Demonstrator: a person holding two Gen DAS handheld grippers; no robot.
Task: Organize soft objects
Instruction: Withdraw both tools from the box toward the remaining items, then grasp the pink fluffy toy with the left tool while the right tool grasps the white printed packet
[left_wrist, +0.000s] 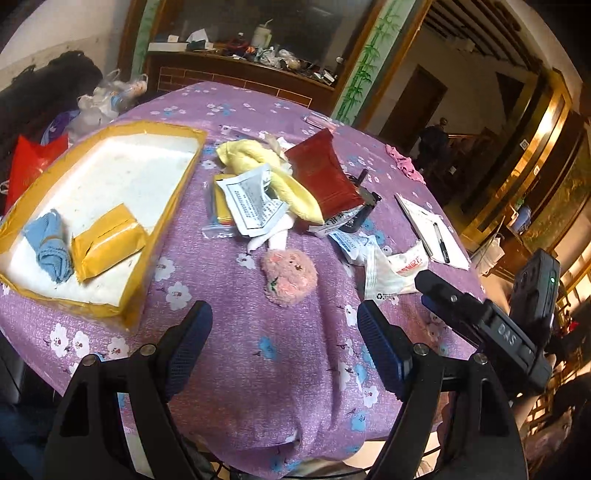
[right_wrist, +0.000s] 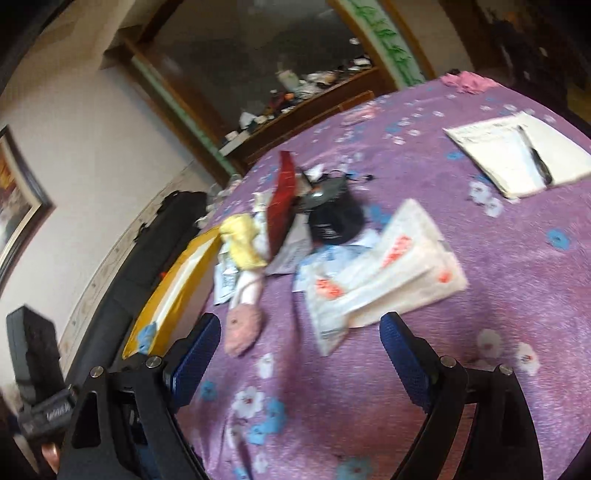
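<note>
A pink plush toy (left_wrist: 290, 276) with white legs lies on the purple flowered tablecloth (left_wrist: 258, 369), just ahead of my open, empty left gripper (left_wrist: 284, 325). It also shows in the right wrist view (right_wrist: 243, 326). Behind it lies a yellow soft cloth (left_wrist: 280, 177), also in the right wrist view (right_wrist: 242, 240), among paper packets and a red pouch (left_wrist: 323, 173). A yellow-rimmed white tray (left_wrist: 110, 177) at the left holds a blue rolled cloth (left_wrist: 50, 245) and a yellow packet (left_wrist: 107, 240). My right gripper (right_wrist: 299, 339) is open and empty, near white plastic bags (right_wrist: 384, 273).
A notepad with a pen (left_wrist: 432, 229) lies at the right, with a pink cloth (left_wrist: 404, 162) near the far edge. A black round object (right_wrist: 334, 218) sits by the red pouch. A cluttered wooden cabinet (left_wrist: 240, 62) stands behind the table.
</note>
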